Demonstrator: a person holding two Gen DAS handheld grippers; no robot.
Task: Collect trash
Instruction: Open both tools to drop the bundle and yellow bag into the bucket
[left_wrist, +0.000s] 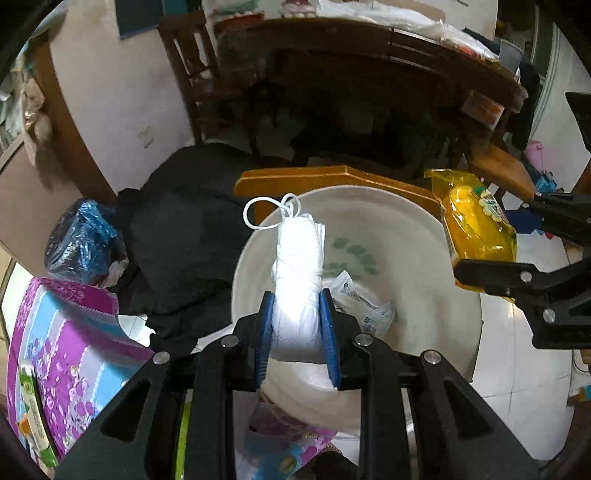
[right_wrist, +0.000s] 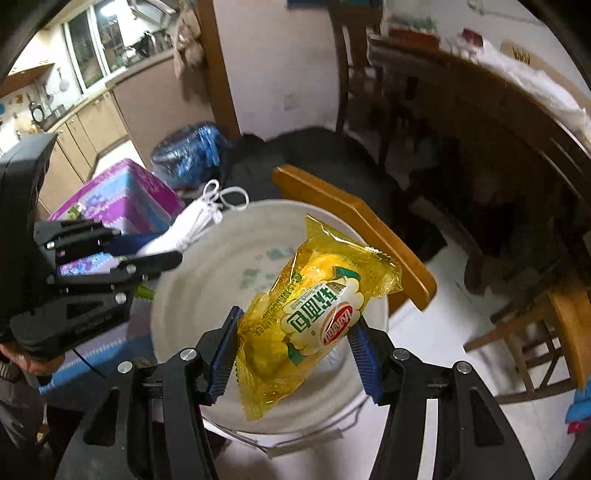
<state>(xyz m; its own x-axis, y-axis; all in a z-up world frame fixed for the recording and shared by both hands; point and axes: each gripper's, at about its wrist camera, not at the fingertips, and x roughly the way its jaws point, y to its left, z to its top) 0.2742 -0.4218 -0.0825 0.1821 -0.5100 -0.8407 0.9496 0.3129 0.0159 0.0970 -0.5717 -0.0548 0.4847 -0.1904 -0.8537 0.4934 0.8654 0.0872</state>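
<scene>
2 grippers hang over a white bucket (left_wrist: 424, 236) that stands on the pale tiled floor (right_wrist: 436, 332). The left gripper (left_wrist: 297, 328) is clamped on a rolled white face mask (left_wrist: 299, 273), its blue pads (left_wrist: 327, 325) pressing both sides of the roll; the mask's ear loop (left_wrist: 258, 214) sticks out past the far end, above the bucket's opening. The right gripper (right_wrist: 291, 350) grips a yellow bread wrapper (right_wrist: 314, 314) with green and red print, held tilted over the bucket's mouth. In the left wrist view that wrapper (left_wrist: 476, 225) sits at the bucket's right rim. 1 crumpled printed packet (left_wrist: 362, 299) lies inside the bucket near its bottom. Just behind the bucket stands a wooden chair (right_wrist: 354, 225), with dark cloth (left_wrist: 184, 236) heaped to the left. Farther left are a blue plastic bag (left_wrist: 83, 240) and a purple patterned box (left_wrist: 70, 354).
</scene>
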